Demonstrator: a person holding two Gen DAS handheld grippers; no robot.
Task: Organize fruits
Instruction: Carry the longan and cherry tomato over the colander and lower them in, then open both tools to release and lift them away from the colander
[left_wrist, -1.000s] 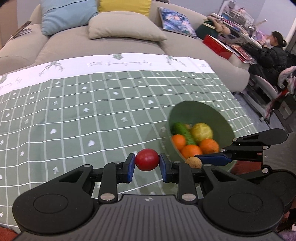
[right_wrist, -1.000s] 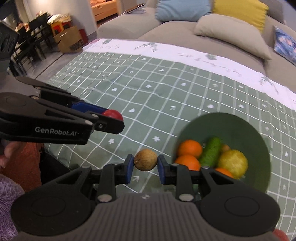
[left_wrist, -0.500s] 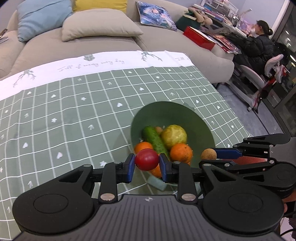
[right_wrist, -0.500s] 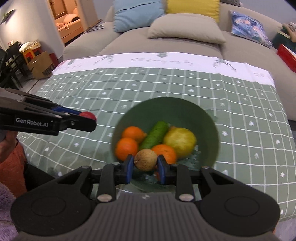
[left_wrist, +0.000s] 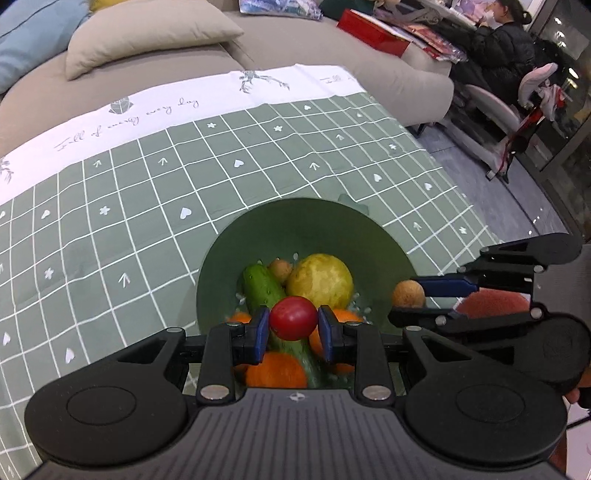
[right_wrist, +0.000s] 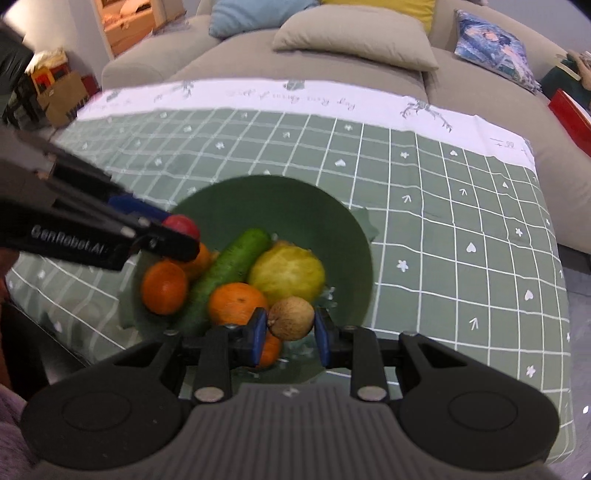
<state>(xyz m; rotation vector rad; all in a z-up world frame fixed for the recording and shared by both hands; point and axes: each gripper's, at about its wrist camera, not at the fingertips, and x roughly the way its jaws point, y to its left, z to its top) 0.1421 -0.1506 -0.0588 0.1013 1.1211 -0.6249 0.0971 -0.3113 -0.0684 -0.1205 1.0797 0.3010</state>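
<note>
My left gripper (left_wrist: 293, 328) is shut on a small red tomato (left_wrist: 293, 322) and hangs over the green bowl (left_wrist: 306, 221). My right gripper (right_wrist: 290, 330) is shut on a small brown round fruit (right_wrist: 291, 323) above the bowl's (right_wrist: 288, 199) near right side. In the bowl lie a cucumber (right_wrist: 229, 266), a yellow-green round fruit (right_wrist: 288, 275), several oranges (right_wrist: 164, 288) and another small brown fruit (left_wrist: 279, 270). The right gripper (left_wrist: 406, 295) with its brown fruit shows at the bowl's right rim in the left wrist view. The left gripper (right_wrist: 181, 236) crosses the bowl's left side in the right wrist view.
The bowl stands near the front right of a table under a green checked cloth (left_wrist: 147, 192) with a white border. A beige sofa (right_wrist: 332, 62) with cushions runs behind the table. A person (left_wrist: 506, 40) sits at a desk far right.
Both grippers have moved from beside the bowl to above it, each still holding its fruit. The bowl now fills the middle of both views.
</note>
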